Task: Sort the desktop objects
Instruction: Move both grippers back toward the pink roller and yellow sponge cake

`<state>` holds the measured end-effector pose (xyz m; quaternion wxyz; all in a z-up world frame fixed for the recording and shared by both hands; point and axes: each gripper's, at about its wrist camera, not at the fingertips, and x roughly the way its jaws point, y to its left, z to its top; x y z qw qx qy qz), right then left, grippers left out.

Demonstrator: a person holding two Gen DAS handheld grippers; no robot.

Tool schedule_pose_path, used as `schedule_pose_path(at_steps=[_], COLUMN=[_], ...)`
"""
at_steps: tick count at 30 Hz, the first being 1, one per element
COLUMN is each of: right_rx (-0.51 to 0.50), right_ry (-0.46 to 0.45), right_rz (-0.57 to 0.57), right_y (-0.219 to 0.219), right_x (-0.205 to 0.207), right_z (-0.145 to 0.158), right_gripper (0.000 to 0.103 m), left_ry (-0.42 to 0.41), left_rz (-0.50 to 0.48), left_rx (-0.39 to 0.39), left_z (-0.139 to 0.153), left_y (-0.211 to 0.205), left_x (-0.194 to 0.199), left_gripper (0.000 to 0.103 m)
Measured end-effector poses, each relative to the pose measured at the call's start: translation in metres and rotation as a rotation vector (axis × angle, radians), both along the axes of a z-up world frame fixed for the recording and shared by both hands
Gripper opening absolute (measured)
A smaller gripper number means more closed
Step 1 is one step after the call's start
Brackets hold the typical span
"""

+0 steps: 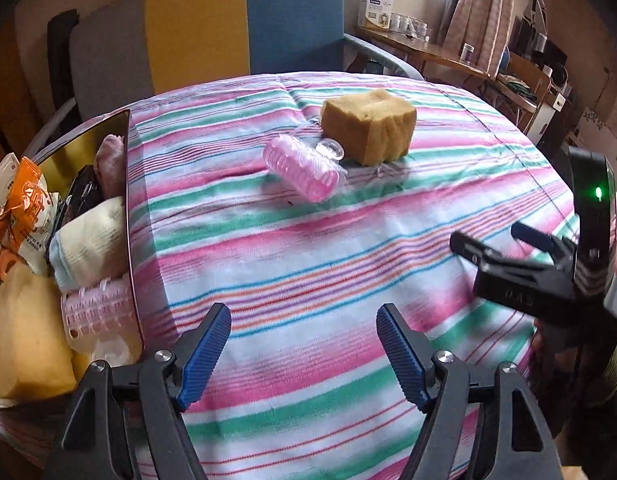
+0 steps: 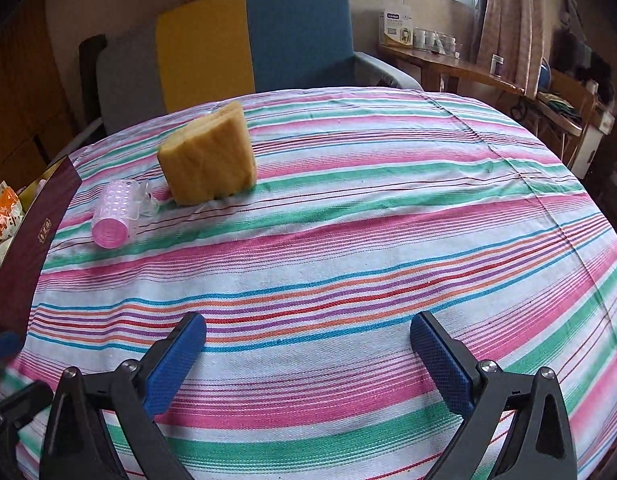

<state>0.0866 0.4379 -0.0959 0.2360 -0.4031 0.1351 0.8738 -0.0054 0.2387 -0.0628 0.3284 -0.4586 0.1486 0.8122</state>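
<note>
Left gripper [image 1: 304, 354]: jaws spread wide, nothing between them, hovering over bare striped cloth [image 1: 308, 248] near the front of the counter.
Right gripper [image 2: 308, 364]: jaws at full spread, empty; only cloth between the blue pads.
Sponge [image 2: 208, 156]: yellow block, standing on the far half of the counter, well apart from both grippers.
Pink roller [image 2: 114, 216]: lying on its side just beside the sponge, toward the box [image 1: 126, 216].
Clear plastic piece [image 1: 330, 149]: small, wedged between roller and sponge, seemingly touching both; shape hard to make out.
Box contents: rolled cloths, another pink roller, snack packets, already piled high against the near wall.
Risk, roller: round and on its side; likely to roll away if nudged by one pad before the other closes.
Risk, clear piece: easily knocked or dragged along when reaching for either neighbour; hard to see against the cloth.
Risk, sponge: soft; a grip at one corner may compress and slip out.
Risk, cloth: wrinkles readily; low jaws could snag and drag everything.
Risk, box: little room left; a dropped item may bounce off the pile.
Risk, grippers: close together at the front; possible collision if both reach for the same cluster.
</note>
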Motion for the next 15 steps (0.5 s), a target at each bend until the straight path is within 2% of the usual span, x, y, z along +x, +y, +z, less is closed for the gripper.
schedule_pose_path(at_steps=[6, 10, 15], right_rx=[0.016, 0.017, 0.002], right_ry=[0.008, 0.017, 0.022], right_rz=[0.0, 0.001, 0.007], right_y=[-0.002, -0.003, -0.003], right_x=[-0.001, 0.0, 0.001], right_z=[-0.002, -0.001, 0.001], right_gripper=[0.103, 0.103, 0.103], left_ry=[-0.013, -0.018, -0.064], left_rz=[0.04, 0.049, 0.067], left_rx=[0.028, -0.011, -0.01], left_z=[0.015, 0.009, -0.002], left_y=[0.032, 0.057, 0.077], left_x=[-0.046, -0.077, -0.109], left_gripper=[0.077, 0.077, 0.075])
